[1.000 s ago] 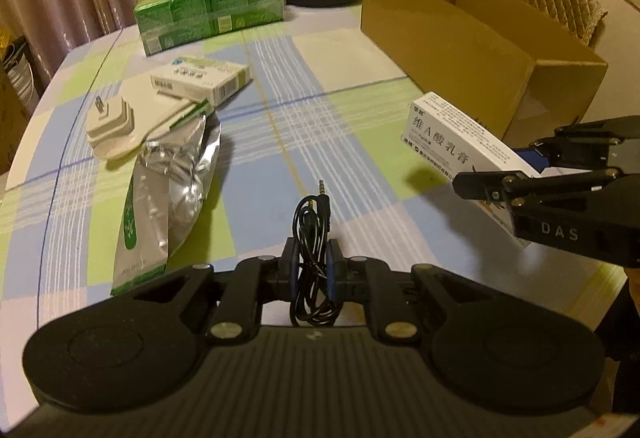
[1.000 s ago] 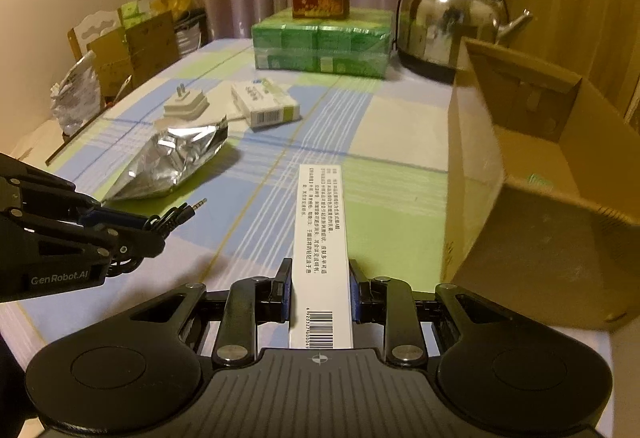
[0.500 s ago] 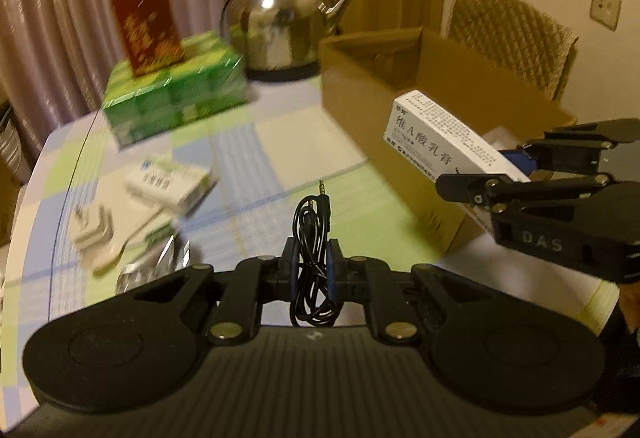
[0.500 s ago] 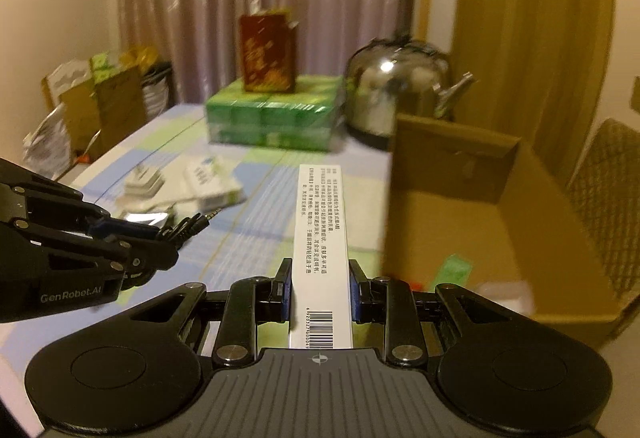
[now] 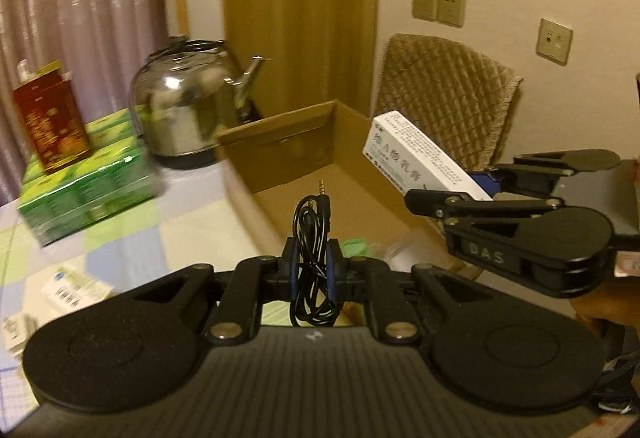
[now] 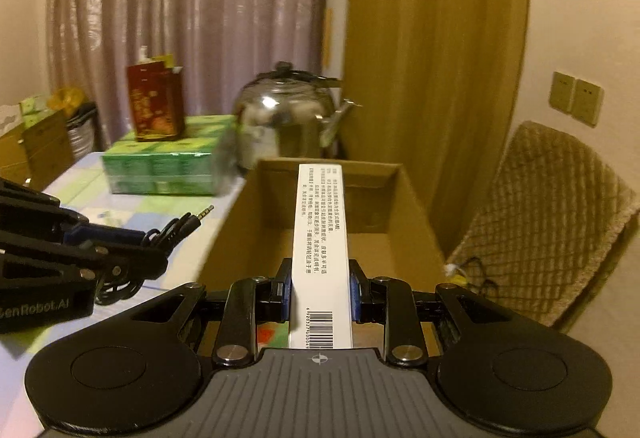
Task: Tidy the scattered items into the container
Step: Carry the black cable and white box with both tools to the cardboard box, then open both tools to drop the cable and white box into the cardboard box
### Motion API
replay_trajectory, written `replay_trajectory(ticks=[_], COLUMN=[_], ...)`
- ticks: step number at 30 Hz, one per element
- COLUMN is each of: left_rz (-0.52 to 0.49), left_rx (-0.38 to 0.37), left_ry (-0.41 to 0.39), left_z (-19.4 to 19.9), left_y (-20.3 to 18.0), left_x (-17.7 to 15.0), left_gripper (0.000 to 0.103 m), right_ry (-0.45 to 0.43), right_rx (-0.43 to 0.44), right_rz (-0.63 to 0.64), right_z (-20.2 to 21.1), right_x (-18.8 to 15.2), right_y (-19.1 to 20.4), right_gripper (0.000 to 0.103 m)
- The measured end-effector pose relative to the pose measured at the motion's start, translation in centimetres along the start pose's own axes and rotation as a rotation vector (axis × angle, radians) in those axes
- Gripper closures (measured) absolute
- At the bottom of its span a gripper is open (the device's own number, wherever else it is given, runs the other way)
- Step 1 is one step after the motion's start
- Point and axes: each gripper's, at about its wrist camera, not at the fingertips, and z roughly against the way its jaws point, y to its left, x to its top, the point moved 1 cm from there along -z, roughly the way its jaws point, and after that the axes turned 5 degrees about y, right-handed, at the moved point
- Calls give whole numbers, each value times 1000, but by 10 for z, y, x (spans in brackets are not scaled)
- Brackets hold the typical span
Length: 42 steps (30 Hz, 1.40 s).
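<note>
My left gripper [image 5: 313,263] is shut on a coiled black audio cable [image 5: 314,238] and holds it above the near left wall of the open cardboard box [image 5: 280,154]. My right gripper [image 6: 320,288] is shut on a long white medicine box [image 6: 320,238] and holds it over the cardboard box [image 6: 416,206]. The medicine box [image 5: 416,158] and right gripper [image 5: 476,184] also show at the right of the left wrist view. The left gripper [image 6: 160,242] with the cable [image 6: 180,228] shows at the left of the right wrist view. A white and green carton [image 5: 76,288] lies on the table.
A steel kettle [image 5: 188,118] stands behind the cardboard box. A red carton [image 5: 52,122] sits on green packs [image 5: 88,190] at the back left. A padded chair [image 6: 548,222] stands right of the box. Items lie on the box floor [image 5: 356,244].
Both grippers have risen and moved right, from over the table to over the cardboard box. Each still holds its item. The foil pouch and plug have dropped out of view.
</note>
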Motion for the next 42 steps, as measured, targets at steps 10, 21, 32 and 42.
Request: replay_trajectory(ticks=[10,21,32,42], left_rz=[-8,-42,-6,26], left_rx=[-31,22,38,48], left_ry=[29,17,18,9], left_z=[-46,-57,-42,-31], left_y=[-17,-14,-1,11], left_x=[15,7,-7,-11], left_gripper=[93,87,87,86], right_ry=[22,44,55,-27], right_rx=[-15,-15,-6,-7], right_rz=[-31,-48,-43,-54], right_z=[-22,-35,-40,-43], right_x=[-5,-16,-15,-7], right_y=[-33,-45,-37,-32], right_gripper=[80,80,80,28])
